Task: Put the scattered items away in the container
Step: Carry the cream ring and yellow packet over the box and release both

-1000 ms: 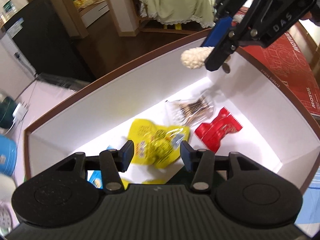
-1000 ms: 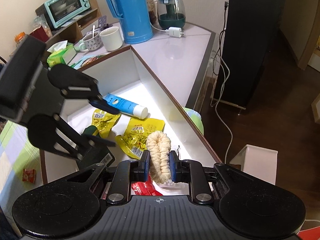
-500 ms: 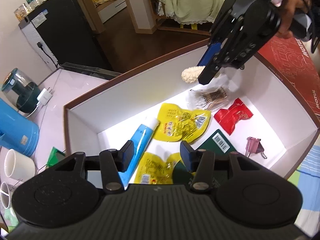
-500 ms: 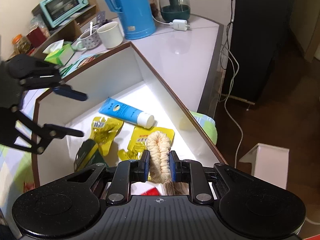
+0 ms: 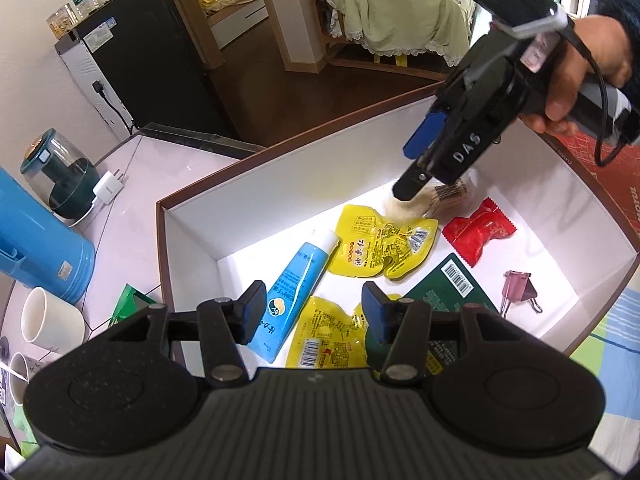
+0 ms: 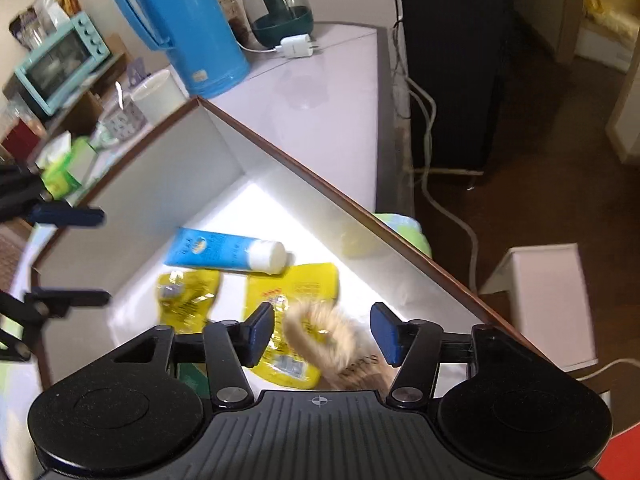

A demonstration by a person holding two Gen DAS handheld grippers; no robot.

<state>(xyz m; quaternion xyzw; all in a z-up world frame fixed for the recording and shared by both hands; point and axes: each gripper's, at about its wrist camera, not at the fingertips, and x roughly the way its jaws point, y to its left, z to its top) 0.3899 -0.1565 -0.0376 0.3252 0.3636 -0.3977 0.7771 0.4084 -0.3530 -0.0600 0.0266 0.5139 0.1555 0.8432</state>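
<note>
The right gripper [image 6: 322, 334] is spread wide; the fluffy scrunchie [image 6: 320, 336] is seen blurred between its fingers, untouched, low in the frame inside the white box [image 6: 224, 152]. The left gripper [image 5: 314, 312] is held apart, empty.

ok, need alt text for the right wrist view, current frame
The right gripper, jaws open, is above a fuzzy cream hair tie that looks blurred between its fingers, over a white box with a brown rim. Inside the box lie a blue tube and yellow packets; the left gripper shows at the left edge.
</note>
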